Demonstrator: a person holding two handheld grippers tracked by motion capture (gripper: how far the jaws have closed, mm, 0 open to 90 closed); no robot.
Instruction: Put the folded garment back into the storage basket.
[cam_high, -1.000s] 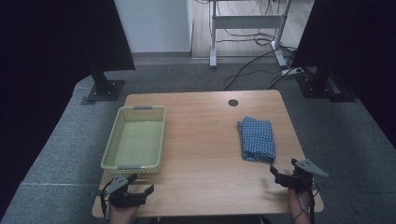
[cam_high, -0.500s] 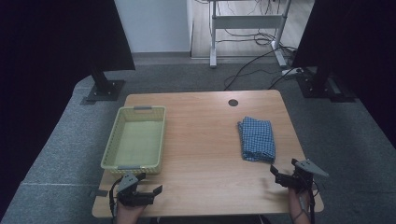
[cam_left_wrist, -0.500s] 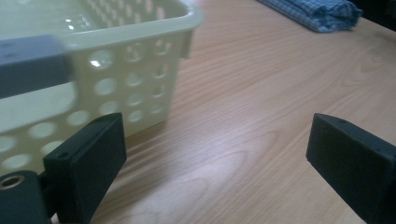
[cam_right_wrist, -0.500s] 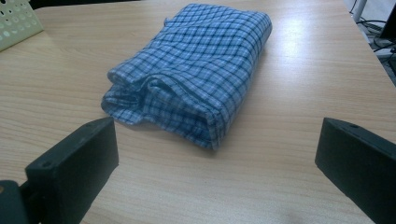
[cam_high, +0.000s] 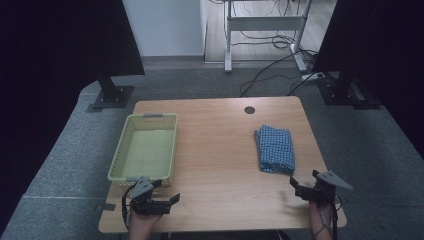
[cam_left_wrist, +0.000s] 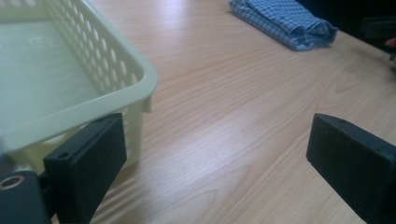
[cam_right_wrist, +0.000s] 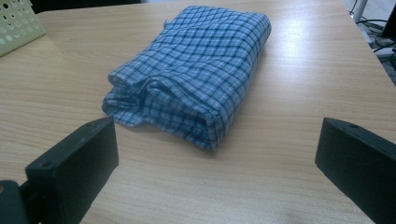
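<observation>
A person seated at a wooden table (cam_high: 215, 150) holds a pair of tongs in each hand, both near the table's close edge. The left tongs (cam_high: 167, 199) rest low over the wood just short of a pale green plastic basket (cam_high: 120, 162), jaws spread wide with nothing between them; in the left gripper view, the basket's perforated corner (cam_left_wrist: 140, 79) stands just behind and beside the jaw at the left of that view, though whether the two touch cannot be told. The basket's floor looks bare from there. The right tongs (cam_high: 296, 186) hover at the opposite corner, jaws likewise held apart and gripping nothing. Directly ahead of them, a short way off, lies a folded blue-and-white checked cloth (cam_high: 274, 149), its bundled, layered end turned toward the jaws; in the right gripper view the cloth (cam_right_wrist: 196, 79) sits between the lines of the two jaws but beyond their tips, untouched. From the left tongs, the same cloth (cam_left_wrist: 285, 21) lies well off across the bare wood, with the person's other hand at the far edge of that view. A round cable hole (cam_high: 249, 110) marks the table's far side, beyond the cloth.
</observation>
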